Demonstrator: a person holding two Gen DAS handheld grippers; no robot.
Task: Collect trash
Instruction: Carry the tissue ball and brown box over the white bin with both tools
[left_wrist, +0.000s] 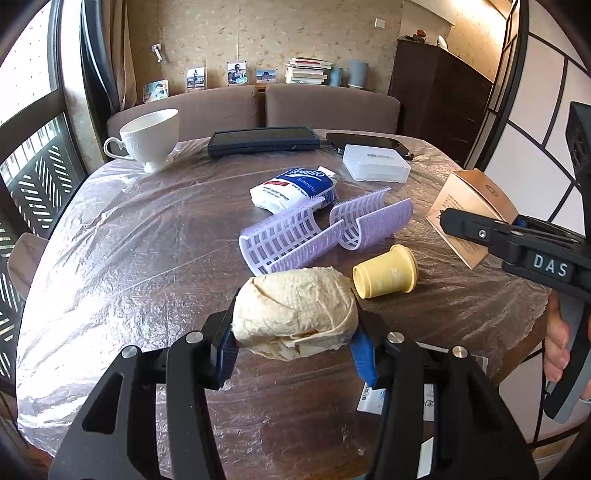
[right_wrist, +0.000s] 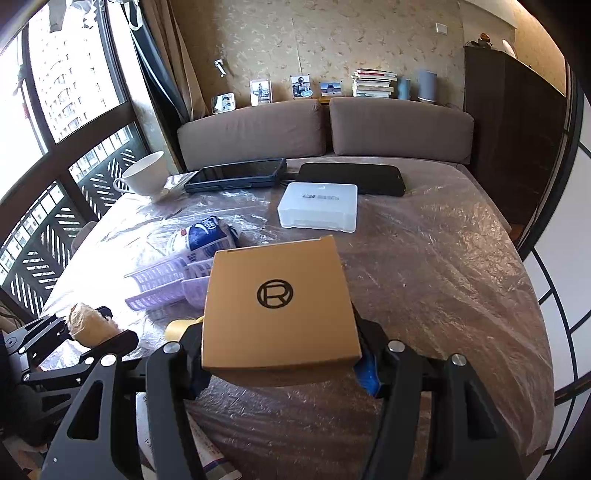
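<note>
My left gripper (left_wrist: 295, 343) is shut on a crumpled beige paper wad (left_wrist: 295, 312) and holds it above the plastic-covered table (left_wrist: 129, 258). The wad also shows in the right wrist view (right_wrist: 88, 325) at lower left. My right gripper (right_wrist: 280, 363) is shut on a tan cardboard box (right_wrist: 279, 299) with a round R logo, held over the table. The box also shows in the left wrist view (left_wrist: 469, 210) at right. A yellow plastic cap (left_wrist: 386, 271) lies on its side just beyond the wad. A blue and white tissue pack (left_wrist: 295, 188) lies mid-table.
Two purple hair rollers (left_wrist: 325, 232) lie between the tissue pack and the cap. A white teacup (left_wrist: 147, 138), a dark tablet (left_wrist: 264, 140), a black phone (left_wrist: 369, 142) and a clear plastic case (left_wrist: 375, 166) sit at the far edge. A brown sofa (right_wrist: 325, 129) stands behind.
</note>
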